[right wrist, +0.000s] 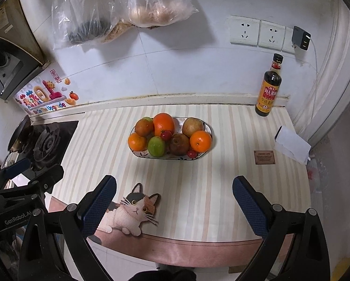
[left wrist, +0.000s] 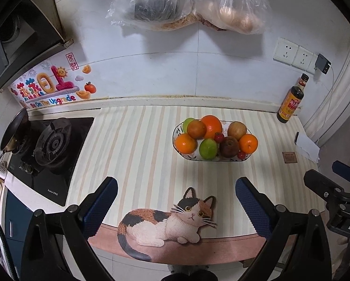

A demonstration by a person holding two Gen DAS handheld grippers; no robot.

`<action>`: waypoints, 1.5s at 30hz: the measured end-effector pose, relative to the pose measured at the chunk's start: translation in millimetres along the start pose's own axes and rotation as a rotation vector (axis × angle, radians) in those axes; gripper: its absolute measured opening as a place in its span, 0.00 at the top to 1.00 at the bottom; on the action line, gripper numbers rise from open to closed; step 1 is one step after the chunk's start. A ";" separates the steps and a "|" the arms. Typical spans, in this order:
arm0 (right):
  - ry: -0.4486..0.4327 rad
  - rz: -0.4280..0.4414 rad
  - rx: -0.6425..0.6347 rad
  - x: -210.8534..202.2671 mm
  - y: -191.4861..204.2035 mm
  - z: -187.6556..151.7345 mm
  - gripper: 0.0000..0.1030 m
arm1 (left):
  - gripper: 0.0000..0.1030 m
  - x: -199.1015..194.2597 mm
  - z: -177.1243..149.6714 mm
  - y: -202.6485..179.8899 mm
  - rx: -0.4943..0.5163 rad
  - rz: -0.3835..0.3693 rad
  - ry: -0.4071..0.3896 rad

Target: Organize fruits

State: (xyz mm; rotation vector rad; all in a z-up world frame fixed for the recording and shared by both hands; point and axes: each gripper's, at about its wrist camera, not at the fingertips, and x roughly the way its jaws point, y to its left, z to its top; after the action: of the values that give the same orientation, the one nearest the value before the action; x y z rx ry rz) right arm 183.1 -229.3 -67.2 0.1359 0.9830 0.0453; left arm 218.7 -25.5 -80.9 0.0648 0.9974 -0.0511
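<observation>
Two grippers are ours here, one in each hand, and both are spread wide with nothing between the fingers

From the left wrist view, our left gripper (left wrist: pixel 176 199) hangs above the near edge of the striped mat (left wrist: pixel 137 145), right over the printed cat (left wrist: pixel 167 224). Farther back on the mat sits the fruit bowl (left wrist: pixel 175 138), piled with three oranges, two green fruits, several brown ones and two small red ones. A large orange (left wrist: pixel 211 123) tops the pile at the back; a green fruit (left wrist: pixel 208 148) lies at the front. The gas stove (left wrist: pixel 53 140) is to the left of the mat, and a dark sauce bottle (left wrist: pixel 291 99) stands at the wall on the right. Our right gripper (left wrist: pixel 334 182) shows at the right edge

From the right wrist view, our right gripper (right wrist: pixel 174 199) also hovers over the mat's near edge, well apart from the fruit bowl (right wrist: pixel 207 126), which lies ahead and slightly left. The sauce bottle (right wrist: pixel 269 86) stands at the back right, a white folded paper (right wrist: pixel 292 144) lies right of the bowl, and plastic bags (right wrist: pixel 118 7) hang on the wall above
</observation>
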 end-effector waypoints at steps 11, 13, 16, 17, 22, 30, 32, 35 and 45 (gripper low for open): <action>0.005 -0.004 -0.019 0.5 7.7 -0.3 0.02 | 0.00 -0.7 -1.4 0.5 -0.003 0.005 -0.004; 0.005 -0.006 -0.018 0.1 7.7 -0.3 0.02 | 0.00 -1.3 -2.2 2.3 -0.003 0.004 -0.006; 0.004 -0.017 -0.017 -0.5 8.4 -0.5 0.02 | 0.00 -3.4 -2.8 4.4 -0.003 0.009 -0.013; 0.003 -0.021 -0.017 -1.2 8.5 -0.7 0.02 | 0.00 -3.7 -2.3 5.0 -0.002 0.012 -0.016; -0.008 -0.053 -0.019 -5.6 8.6 -0.4 0.02 | 0.00 -7.0 -1.7 7.6 -0.005 0.027 -0.026; -0.023 -0.074 -0.019 -14.1 10.5 -1.1 0.02 | 0.00 -14.1 -1.6 7.0 -0.004 0.025 -0.042; -0.025 -0.075 -0.019 -16.1 11.5 -1.7 0.02 | 0.00 -16.5 -2.2 7.2 -0.006 0.021 -0.044; -0.027 -0.073 -0.018 -18.9 12.1 -2.4 0.02 | 0.00 -19.9 -2.9 7.0 -0.002 0.023 -0.052; -0.030 -0.064 -0.016 -25.7 12.5 -7.6 0.02 | 0.00 -25.8 -7.9 8.3 0.001 0.021 -0.055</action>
State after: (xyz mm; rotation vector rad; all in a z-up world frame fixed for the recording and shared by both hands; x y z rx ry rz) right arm 162.8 -218.7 -48.4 0.0902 0.9560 -0.0079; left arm 198.7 -16.3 -63.2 0.0744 0.9420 -0.0341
